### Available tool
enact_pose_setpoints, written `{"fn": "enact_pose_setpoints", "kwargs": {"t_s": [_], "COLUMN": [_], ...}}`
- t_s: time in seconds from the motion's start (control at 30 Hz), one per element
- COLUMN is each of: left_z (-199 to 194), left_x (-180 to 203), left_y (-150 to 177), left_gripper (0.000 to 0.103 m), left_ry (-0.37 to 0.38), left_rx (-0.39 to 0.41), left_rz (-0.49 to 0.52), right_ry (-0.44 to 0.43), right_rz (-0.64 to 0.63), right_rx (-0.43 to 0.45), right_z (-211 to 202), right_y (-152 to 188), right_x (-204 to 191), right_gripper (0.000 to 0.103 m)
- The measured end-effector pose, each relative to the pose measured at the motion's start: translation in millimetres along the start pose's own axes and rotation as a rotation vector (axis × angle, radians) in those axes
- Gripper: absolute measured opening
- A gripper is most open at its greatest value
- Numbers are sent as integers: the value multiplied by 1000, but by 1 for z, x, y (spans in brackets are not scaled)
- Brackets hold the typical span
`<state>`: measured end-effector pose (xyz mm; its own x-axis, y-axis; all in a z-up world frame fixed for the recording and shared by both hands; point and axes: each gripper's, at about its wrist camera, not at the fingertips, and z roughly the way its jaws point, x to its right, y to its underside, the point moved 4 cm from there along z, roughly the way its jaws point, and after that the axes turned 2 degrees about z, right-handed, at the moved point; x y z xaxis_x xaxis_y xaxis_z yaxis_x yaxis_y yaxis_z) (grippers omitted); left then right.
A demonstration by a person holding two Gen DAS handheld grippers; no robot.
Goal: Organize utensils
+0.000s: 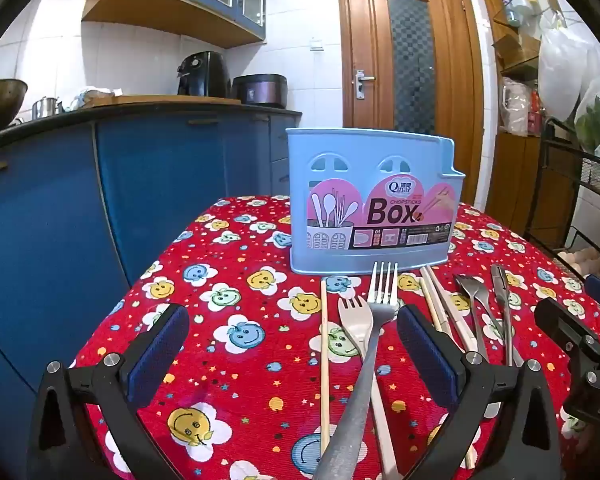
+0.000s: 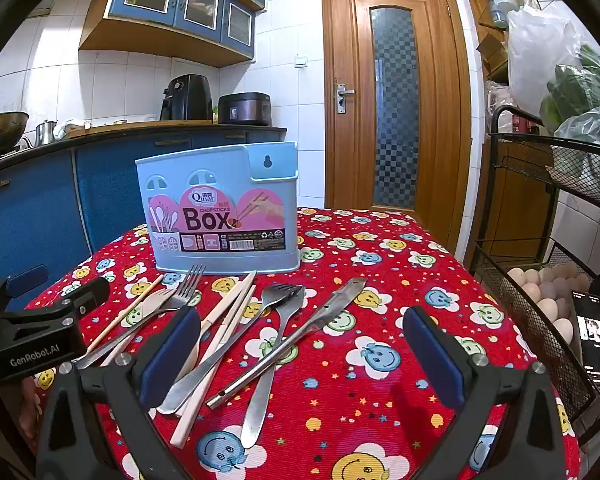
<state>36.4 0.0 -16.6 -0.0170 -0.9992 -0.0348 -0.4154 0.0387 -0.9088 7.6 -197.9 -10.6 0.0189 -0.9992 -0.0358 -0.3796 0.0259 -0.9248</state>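
A light blue chopsticks box [image 1: 374,204] [image 2: 220,208] stands upright at the far side of the red table. Utensils lie loose in front of it: a steel fork [image 1: 374,336] crossing a beige fork [image 1: 358,322], a wooden chopstick [image 1: 324,352], beige chopsticks [image 1: 444,304] [image 2: 220,320], two dark steel forks [image 2: 280,336], and a steel knife [image 2: 300,332] [image 1: 502,304]. My left gripper [image 1: 292,350] is open, low over the steel fork's handle. My right gripper [image 2: 302,354] is open above the steel forks and knife, holding nothing.
The table has a red smiley-flower cloth [image 2: 380,280]. Blue kitchen cabinets [image 1: 100,200] stand to the left. A black wire rack with eggs [image 2: 540,292] and a phone [image 2: 594,340] stands to the right. A wooden door [image 2: 396,100] is behind.
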Motion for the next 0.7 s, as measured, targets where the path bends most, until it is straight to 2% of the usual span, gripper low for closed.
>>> {"fn": "enact_pose_setpoints", "kwargs": {"t_s": [0.7], "left_z": [-1], "left_x": [0], "left_y": [-2], "left_gripper": [103], "left_ry": [-1], "left_rx": [6], "left_rz": [3], "right_ry": [-1], "right_rz": [1], "right_rx": [0], "right_z": [0], "right_y": [0], "right_x": [0], "right_gripper": [103]}}
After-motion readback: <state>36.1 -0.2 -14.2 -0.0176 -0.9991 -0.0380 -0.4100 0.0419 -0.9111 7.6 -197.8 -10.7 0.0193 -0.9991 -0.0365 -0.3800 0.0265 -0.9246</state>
